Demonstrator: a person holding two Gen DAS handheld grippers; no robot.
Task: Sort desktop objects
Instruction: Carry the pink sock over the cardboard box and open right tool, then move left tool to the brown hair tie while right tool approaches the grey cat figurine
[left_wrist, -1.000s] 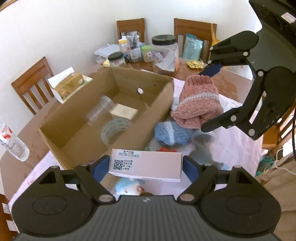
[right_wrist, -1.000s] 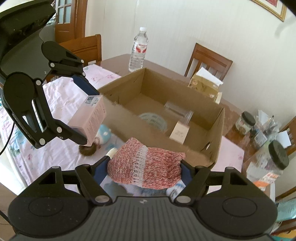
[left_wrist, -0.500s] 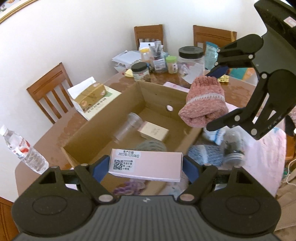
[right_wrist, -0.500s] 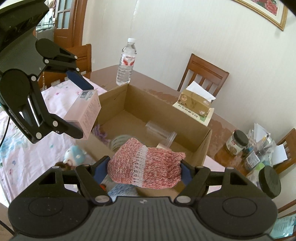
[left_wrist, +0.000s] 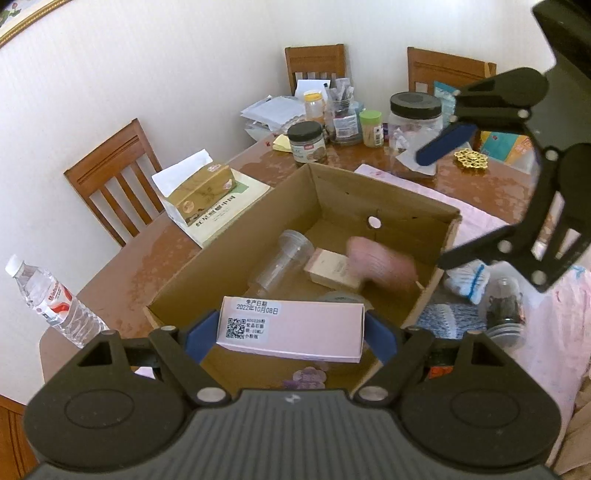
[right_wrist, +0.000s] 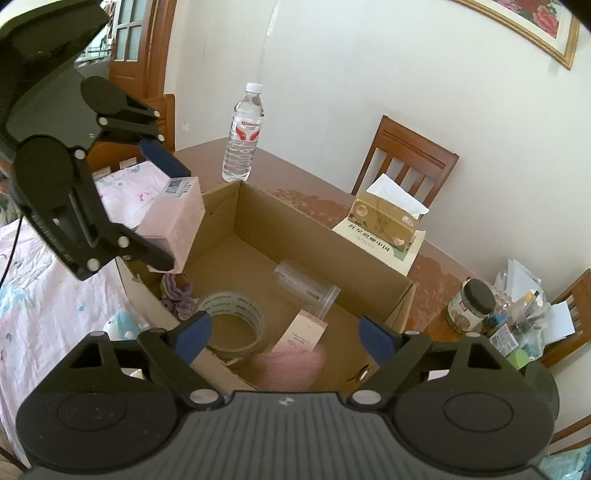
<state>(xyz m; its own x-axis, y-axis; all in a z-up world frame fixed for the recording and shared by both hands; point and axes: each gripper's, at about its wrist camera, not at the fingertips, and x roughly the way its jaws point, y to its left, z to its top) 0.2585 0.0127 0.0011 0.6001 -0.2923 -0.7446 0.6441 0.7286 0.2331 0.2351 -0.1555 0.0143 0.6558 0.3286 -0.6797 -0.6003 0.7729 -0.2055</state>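
Observation:
An open cardboard box (left_wrist: 384, 197) (right_wrist: 255, 206) stands on the table. My left gripper (left_wrist: 291, 328) is shut on a pale pink carton (left_wrist: 291, 328) (right_wrist: 177, 221), held over the box's near edge. My right gripper (right_wrist: 284, 332) (left_wrist: 443, 199) is open and empty above the box. The pink knitted sock (left_wrist: 380, 264) (right_wrist: 291, 365) is a blur inside the box, falling free of the fingers. A clear cup (right_wrist: 306, 288), a small beige carton (left_wrist: 332, 269), a tape roll (right_wrist: 232, 325) and a purple knit piece (right_wrist: 177, 295) lie in the box.
A water bottle (left_wrist: 55, 302) (right_wrist: 243, 133) and a tissue box (left_wrist: 199, 192) (right_wrist: 384, 218) stand beside the box. Jars and papers (left_wrist: 351, 118) crowd the far end. Blue socks (left_wrist: 454, 317), a small jar (left_wrist: 506, 306) and a plush toy (right_wrist: 118, 325) lie on the pink cloth. Chairs ring the table.
Both grippers moved over the box. My right gripper opened and let go of the pink sock, which is dropping into the box. The left still holds the pink carton.

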